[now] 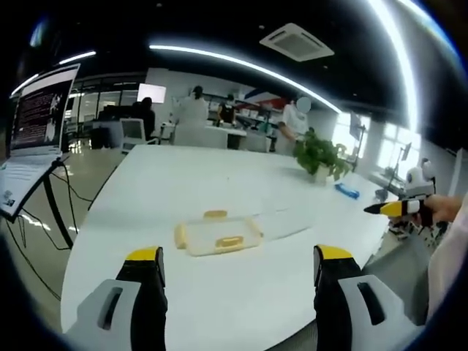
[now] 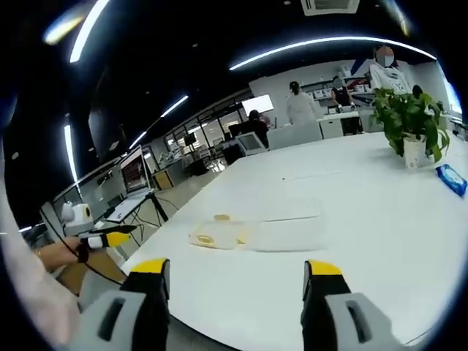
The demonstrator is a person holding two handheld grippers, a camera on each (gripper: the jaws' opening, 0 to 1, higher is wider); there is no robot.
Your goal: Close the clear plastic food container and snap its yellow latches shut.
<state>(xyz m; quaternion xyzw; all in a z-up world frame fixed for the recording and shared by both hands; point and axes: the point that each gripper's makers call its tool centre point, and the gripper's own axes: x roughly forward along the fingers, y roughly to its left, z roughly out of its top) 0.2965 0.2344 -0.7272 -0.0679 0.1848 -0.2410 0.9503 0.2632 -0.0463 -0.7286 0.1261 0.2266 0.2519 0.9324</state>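
White table (image 1: 219, 292) holds clear container (image 1: 217, 235), lid open.

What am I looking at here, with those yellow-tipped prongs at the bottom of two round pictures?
No robot here: a person holds a two-jaw gripper in each hand, and a fisheye camera rides on each. The left gripper view looks out over the left gripper, the right gripper view over the right gripper. Both stand open, holding nothing. Each also shows at the edge of the other's picture. On the white table lies the clear plastic food container with yellow latches, its clear lid apparently lying open beside it. Farther back stand a potted plant and a blue packet. A laptop sits on a stand beside the table.
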